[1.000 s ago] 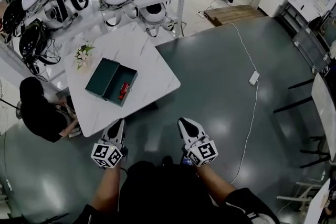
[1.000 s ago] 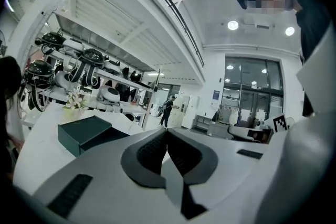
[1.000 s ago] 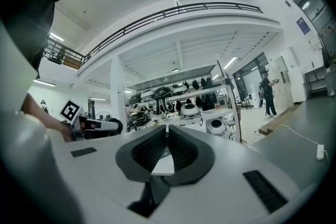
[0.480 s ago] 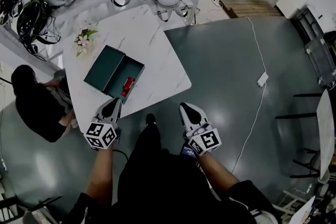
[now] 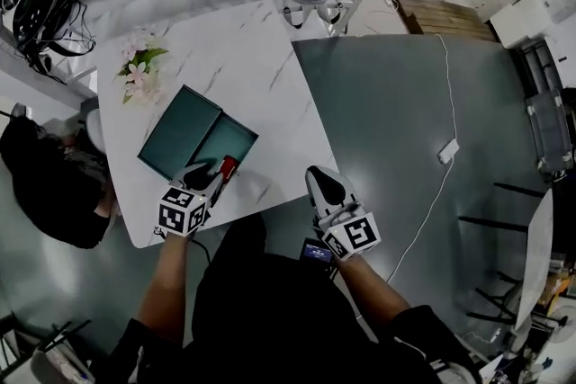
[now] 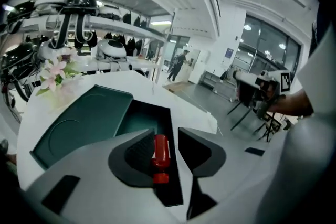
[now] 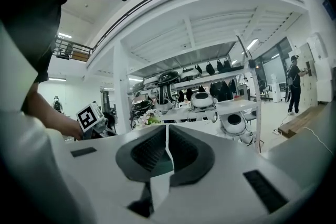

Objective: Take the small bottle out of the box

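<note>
left gripper (image 5: pixel 214 175): jaws just opening, nothing pinched
small bottle (image 6: pixel 160 157): in box (image 5: pixel 175 135), ahead btwn jaws, long axis near-far
right gripper (image 7: pixel 166 152): clenched, empty, farther right

Two grippers are showing, the left gripper (image 5: pixel 207 177) and the right gripper (image 5: pixel 318 177); the left's jaws have just been opening. One small bottle (image 6: pixel 160 150) is lying between those jaws, untouched, inside one box (image 6: pixel 84 123). One flower bunch (image 6: pixel 55 72) is sitting beyond.

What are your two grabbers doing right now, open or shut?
Left gripper: open, its jaws have just been opening; the small bottle shows in the gap, not pinched.
Right gripper: shut, holding nothing.
</note>
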